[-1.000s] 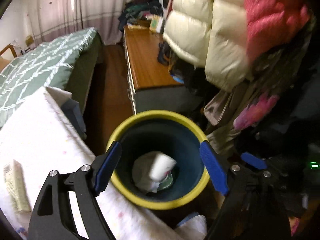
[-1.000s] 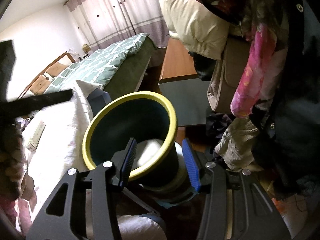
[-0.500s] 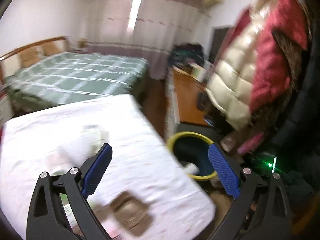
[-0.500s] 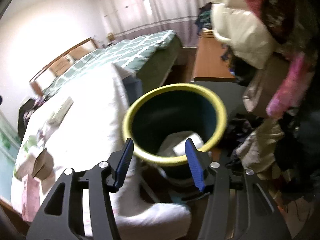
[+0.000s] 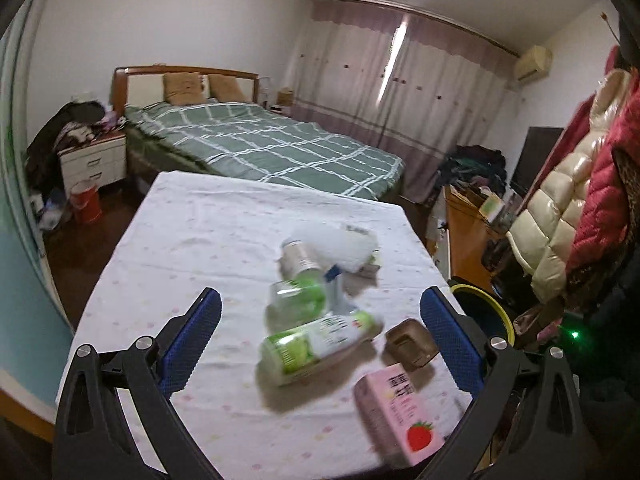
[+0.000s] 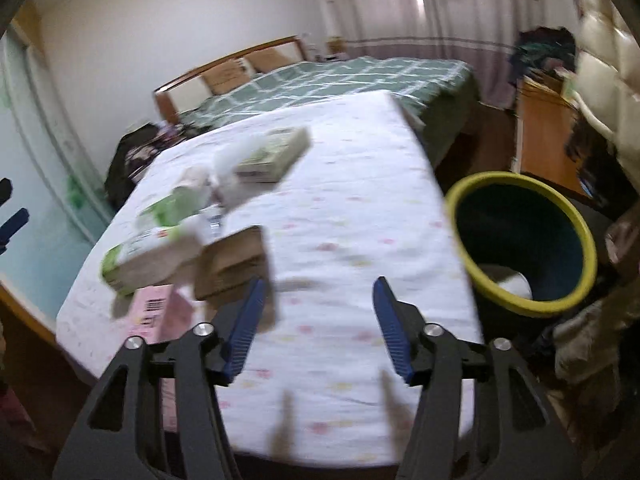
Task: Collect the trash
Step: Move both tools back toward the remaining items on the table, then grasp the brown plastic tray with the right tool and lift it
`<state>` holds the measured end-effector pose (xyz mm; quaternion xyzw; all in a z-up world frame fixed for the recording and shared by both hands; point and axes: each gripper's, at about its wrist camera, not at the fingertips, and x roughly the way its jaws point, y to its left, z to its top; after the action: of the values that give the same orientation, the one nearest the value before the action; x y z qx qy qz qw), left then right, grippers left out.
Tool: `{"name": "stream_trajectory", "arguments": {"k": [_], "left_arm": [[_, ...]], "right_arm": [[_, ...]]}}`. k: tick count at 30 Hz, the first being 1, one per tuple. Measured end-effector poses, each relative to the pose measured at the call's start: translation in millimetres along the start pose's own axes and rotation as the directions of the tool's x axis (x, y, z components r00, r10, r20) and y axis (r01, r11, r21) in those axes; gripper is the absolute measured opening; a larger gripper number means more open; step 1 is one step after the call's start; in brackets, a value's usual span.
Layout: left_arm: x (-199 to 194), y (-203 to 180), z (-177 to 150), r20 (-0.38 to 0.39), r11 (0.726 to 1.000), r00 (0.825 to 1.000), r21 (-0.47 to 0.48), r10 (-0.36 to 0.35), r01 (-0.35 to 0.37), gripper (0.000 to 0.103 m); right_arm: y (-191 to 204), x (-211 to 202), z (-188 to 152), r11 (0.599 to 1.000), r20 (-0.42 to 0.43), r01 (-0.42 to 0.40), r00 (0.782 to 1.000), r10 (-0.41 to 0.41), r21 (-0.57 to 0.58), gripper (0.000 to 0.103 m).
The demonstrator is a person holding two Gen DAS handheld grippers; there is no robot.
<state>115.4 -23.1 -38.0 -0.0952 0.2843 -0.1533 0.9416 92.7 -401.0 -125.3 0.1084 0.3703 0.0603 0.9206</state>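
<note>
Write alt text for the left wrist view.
Open left tongs hover empty over a white-clothed table strewn with trash: green-labelled bottles, a pink strawberry carton, a small brown box. A yellow-rimmed bin stands at the table's right; a green-quilted bed lies behind.

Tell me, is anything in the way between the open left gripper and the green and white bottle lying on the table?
Nothing visible is. The left gripper is open and empty, and the green and white bottle lies on the white table cover in line with the gap between its fingers. The pink carton and brown box sit off to the right.
</note>
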Motion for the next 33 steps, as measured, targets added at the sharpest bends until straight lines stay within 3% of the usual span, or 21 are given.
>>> {"name": "stream_trajectory", "arguments": {"k": [5,13,22,33], "left_arm": [[-14,19,-11,0.001,0.999,1.000,-0.035,-0.001,0.001,0.098],[-19,8,-20,-0.001,0.999,1.000,-0.023,-0.026,0.026,0.098],[-8,-3,-26,-0.038,0.999,0.998,-0.016,-0.046,0.045,0.098],[1,2,-33,-0.064,0.998,0.997,-0.042,-0.044,0.041,0.098]], "right_arm": [[31,5,3,0.994,0.002,-0.044,0.999,0.044,-0.102,0.073],[48,36,-3,0.980,-0.012,-0.005,1.000,0.003,-0.198,0.073],[64,67,-2,0.966,-0.072,-0.035,0.997,0.017,-0.255,0.073],[75,59,-11,0.964,-0.087,-0.044,0.996,0.021,-0.262,0.079]]}}
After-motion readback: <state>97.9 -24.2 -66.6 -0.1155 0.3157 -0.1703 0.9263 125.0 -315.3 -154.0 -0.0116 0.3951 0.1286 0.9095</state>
